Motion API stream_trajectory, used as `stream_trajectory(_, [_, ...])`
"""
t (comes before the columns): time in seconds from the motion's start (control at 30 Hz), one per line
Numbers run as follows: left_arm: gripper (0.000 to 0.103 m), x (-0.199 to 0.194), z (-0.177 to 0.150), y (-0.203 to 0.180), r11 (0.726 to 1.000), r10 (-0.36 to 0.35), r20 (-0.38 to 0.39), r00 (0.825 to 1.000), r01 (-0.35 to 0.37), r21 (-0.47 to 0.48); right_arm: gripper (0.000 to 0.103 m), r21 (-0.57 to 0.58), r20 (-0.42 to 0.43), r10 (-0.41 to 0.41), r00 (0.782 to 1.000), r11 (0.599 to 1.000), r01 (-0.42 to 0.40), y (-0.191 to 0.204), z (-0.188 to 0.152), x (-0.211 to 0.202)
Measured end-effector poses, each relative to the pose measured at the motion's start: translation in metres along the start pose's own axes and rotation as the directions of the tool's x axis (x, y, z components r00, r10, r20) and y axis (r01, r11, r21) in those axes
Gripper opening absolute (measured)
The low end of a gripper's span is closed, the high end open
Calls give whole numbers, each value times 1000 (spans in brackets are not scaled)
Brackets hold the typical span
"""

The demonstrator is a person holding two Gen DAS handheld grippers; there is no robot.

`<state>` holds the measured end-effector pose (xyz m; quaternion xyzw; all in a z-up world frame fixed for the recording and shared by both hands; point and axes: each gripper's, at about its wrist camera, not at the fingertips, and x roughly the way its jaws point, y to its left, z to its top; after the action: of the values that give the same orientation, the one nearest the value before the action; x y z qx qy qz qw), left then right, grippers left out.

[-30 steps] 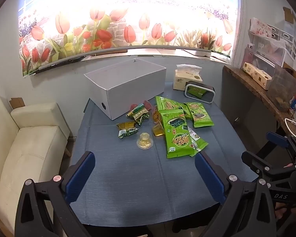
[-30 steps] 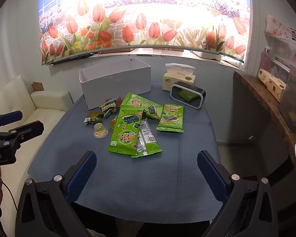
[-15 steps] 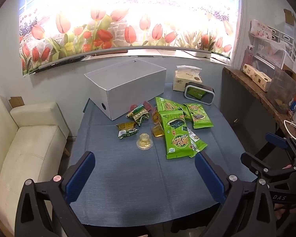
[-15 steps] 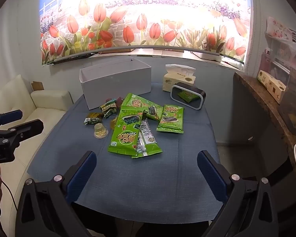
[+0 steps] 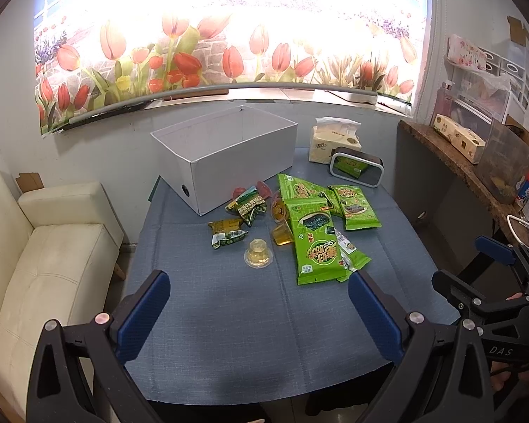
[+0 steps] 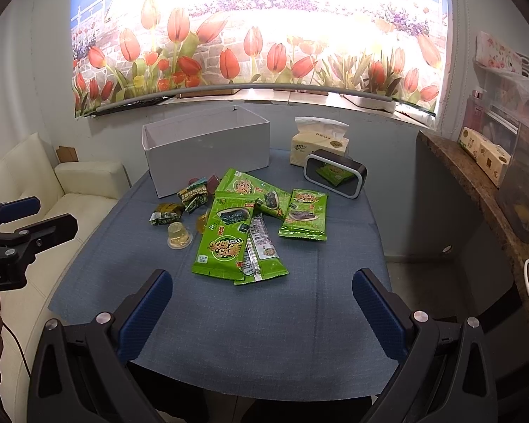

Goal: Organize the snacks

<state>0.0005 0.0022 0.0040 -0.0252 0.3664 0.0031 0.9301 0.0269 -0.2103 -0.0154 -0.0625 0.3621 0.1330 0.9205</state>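
Several green snack bags (image 5: 315, 243) (image 6: 225, 243) lie in a pile mid-table, with small wrapped snacks (image 5: 229, 236) (image 6: 165, 213) and clear jelly cups (image 5: 258, 253) (image 6: 179, 234) to their left. An open white box (image 5: 229, 162) (image 6: 208, 151) stands behind them. My left gripper (image 5: 257, 306) is open and empty, above the table's near edge. My right gripper (image 6: 261, 303) is open and empty, also near the front edge. Each gripper shows at the side of the other's view: the right gripper (image 5: 476, 264), the left gripper (image 6: 35, 215).
The table has a blue cloth (image 5: 250, 317) (image 6: 299, 310). A tissue box (image 5: 333, 139) (image 6: 317, 144) and a black clock (image 5: 356, 171) (image 6: 335, 178) stand at the back right. A cream sofa (image 5: 42, 268) is left, a cluttered shelf (image 5: 476, 155) right.
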Motion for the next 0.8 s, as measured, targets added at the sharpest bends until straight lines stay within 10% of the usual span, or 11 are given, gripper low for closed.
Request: stream_trajectory(0.8, [103,-2,-2,5,1000,2,-7,1000,-2,-9,103,-7,-2,-2,1000,1000,2,2,2,1])
